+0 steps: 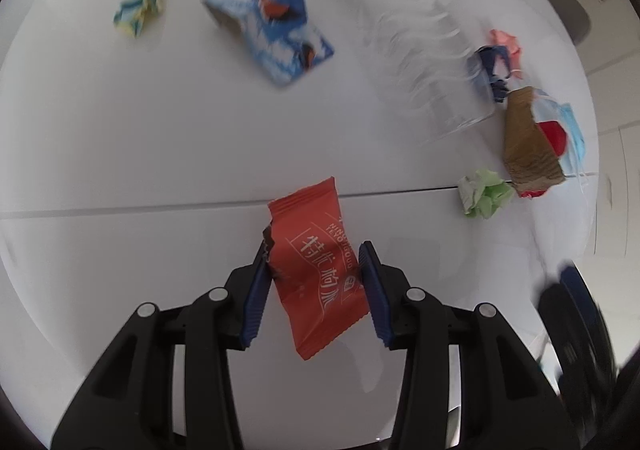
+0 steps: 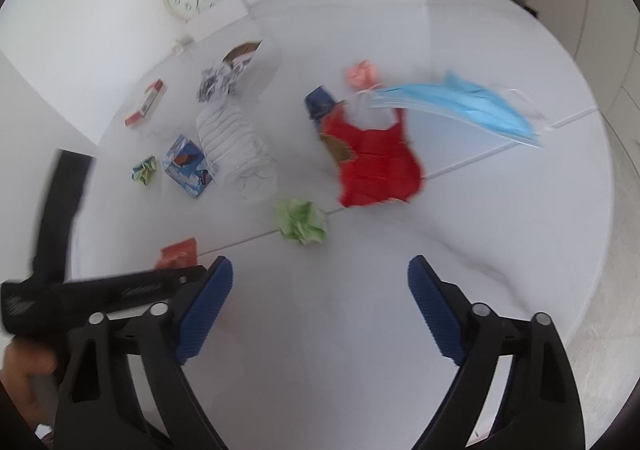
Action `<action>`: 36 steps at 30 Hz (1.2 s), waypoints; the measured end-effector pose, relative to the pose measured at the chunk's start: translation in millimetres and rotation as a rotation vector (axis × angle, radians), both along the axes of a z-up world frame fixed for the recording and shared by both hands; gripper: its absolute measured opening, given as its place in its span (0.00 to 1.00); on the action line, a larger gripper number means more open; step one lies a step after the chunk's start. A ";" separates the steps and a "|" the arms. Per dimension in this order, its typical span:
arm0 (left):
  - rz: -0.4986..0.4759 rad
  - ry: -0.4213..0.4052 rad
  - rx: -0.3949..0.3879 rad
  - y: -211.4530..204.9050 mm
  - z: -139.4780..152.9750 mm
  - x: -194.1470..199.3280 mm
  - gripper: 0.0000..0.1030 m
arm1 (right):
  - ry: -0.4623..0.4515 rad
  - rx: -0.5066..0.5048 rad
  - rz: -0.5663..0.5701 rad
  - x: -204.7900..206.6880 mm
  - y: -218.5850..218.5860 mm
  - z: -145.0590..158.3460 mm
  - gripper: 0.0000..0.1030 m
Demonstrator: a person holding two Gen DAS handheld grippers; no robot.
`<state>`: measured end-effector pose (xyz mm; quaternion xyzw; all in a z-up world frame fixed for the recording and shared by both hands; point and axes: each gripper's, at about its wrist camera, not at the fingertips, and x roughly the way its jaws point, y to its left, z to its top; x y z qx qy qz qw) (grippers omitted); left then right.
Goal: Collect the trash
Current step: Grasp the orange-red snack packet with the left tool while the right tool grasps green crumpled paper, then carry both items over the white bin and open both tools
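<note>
Left gripper (image 1: 316,290) half closed around red wrapper (image 1: 316,270) on counter (image 1: 120,154), near its seam; pads touching both edges. Squeeze firmly, lift straight. Right gripper (image 2: 320,306) wide, empty.

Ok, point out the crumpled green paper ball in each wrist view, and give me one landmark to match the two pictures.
Left wrist view: the green paper ball lies at the right, on the table seam, beside the brown cardboard piece.
Right wrist view: the ball is just below centre, above the open right gripper.
Shared landmark: the table seam, which passes by the ball in both views.
</note>
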<state>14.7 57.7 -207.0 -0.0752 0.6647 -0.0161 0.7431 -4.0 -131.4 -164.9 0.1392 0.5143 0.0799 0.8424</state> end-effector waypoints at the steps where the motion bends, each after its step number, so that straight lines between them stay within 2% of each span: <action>1: -0.031 -0.028 0.009 0.4 5.4 -0.7 0.42 | 0.007 -0.012 0.017 11.6 10.3 -7.4 0.81; 4: -0.130 -0.117 0.056 0.1 22.4 -2.8 0.42 | 0.030 -0.053 0.036 33.0 31.2 -23.2 0.75; 7: -0.206 -0.175 0.077 5.5 34.0 -3.9 0.42 | 0.064 -0.112 0.041 48.8 46.2 -37.4 0.63; 9: -0.252 -0.206 0.095 4.9 38.7 1.7 0.42 | 0.086 -0.138 0.038 54.0 52.3 -44.2 0.45; 10: -0.268 -0.215 0.099 13.6 36.7 26.0 0.42 | 0.093 -0.146 0.032 55.1 53.1 -46.5 0.42; 11: -0.285 -0.224 0.102 13.3 36.8 33.0 0.42 | 0.088 -0.158 0.023 54.9 53.9 -45.6 0.33; 13: -0.319 -0.235 0.103 19.1 40.9 34.4 0.42 | 0.091 -0.140 0.008 51.4 52.1 -42.6 0.33; 14: -0.336 -0.239 0.102 20.6 54.6 19.7 0.42 | 0.084 -0.133 -0.003 46.9 50.4 -39.3 0.33; 18: -0.428 -0.264 0.094 4.3 72.9 6.7 0.42 | 0.044 -0.094 -0.053 10.8 29.4 -10.3 0.33; 21: -0.536 -0.260 0.051 -29.3 84.0 -16.0 0.42 | 0.025 -0.060 -0.117 -33.3 -0.7 12.0 0.33; 25: -0.709 -0.250 -0.018 -87.6 91.1 -54.2 0.42 | 0.044 -0.081 -0.243 -105.5 -56.6 27.2 0.33; 28: -0.838 -0.229 -0.070 -135.6 90.3 -87.9 0.42 | 0.083 -0.115 -0.324 -153.2 -95.7 20.9 0.33; 31: -0.926 -0.214 -0.089 -175.9 83.9 -115.8 0.42 | 0.131 -0.104 -0.382 -185.7 -127.1 -2.4 0.33; 36: -0.994 -0.161 -0.081 -224.1 68.4 -150.2 0.42 | 0.204 -0.055 -0.374 -212.0 -158.4 -55.5 0.37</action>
